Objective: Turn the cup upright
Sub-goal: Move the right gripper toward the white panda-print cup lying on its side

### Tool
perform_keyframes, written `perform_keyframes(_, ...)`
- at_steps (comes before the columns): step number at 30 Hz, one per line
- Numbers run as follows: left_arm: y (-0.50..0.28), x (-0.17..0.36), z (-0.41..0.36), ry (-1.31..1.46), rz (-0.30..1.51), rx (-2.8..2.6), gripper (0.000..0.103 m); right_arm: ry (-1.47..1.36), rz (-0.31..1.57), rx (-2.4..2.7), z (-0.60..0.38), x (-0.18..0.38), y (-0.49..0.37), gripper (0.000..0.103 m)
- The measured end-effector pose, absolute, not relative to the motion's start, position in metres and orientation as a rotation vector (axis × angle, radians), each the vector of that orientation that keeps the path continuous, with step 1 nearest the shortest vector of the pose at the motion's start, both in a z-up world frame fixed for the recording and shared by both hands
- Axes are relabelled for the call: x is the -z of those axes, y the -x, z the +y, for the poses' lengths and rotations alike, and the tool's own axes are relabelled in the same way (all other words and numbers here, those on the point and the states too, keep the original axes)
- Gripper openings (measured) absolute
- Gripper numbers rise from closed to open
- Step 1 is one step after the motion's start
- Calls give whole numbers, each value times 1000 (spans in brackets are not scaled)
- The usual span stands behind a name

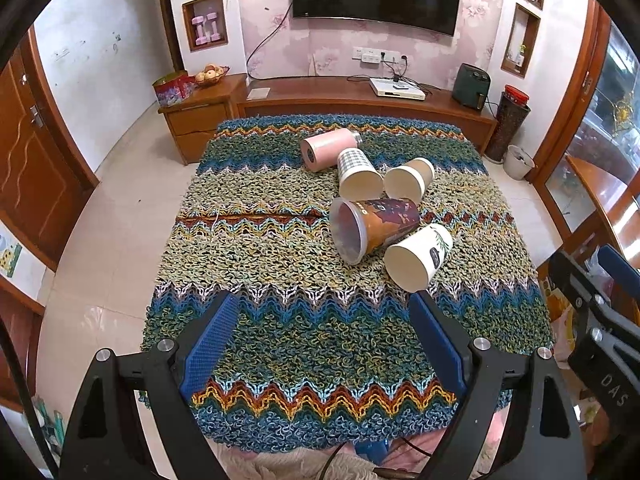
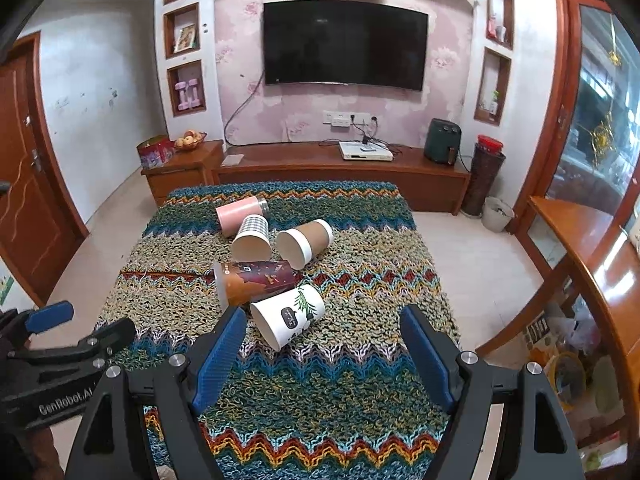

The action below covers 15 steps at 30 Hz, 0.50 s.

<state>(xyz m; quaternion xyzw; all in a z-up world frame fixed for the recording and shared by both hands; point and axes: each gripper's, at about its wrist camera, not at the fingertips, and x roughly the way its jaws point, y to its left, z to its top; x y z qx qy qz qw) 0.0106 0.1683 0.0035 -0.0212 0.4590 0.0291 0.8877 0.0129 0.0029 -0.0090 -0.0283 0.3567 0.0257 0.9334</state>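
Note:
Several cups lie on their sides on a table under a knitted zigzag cloth [image 1: 280, 240]. Nearest is a white paper cup with a leaf print [image 1: 418, 256] [image 2: 288, 316]. Behind it lies a tall brown lidded cup [image 1: 372, 226] [image 2: 252, 284]. Farther back are a checked cup [image 1: 358, 174] [image 2: 252, 236], a brown-sleeved cup [image 1: 408, 178] [image 2: 304, 242] and a pink bottle [image 1: 330, 148] [image 2: 238, 212]. My left gripper [image 1: 324, 308] is open and empty, short of the cups. My right gripper [image 2: 324, 320] is open and empty, its left finger beside the white cup.
A wooden TV cabinet [image 1: 360, 100] stands behind the table with a black TV [image 2: 344, 44] above it. A wooden shelf unit [image 2: 580, 248] is at the right. Tiled floor [image 1: 112, 232] lies to the left. Each gripper shows at the edge of the other's view.

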Motion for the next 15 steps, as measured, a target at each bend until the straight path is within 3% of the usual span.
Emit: perform_keyframes(15, -31, 8, 177, 61, 994, -120, 89, 236, 742, -159, 13, 32, -40, 80)
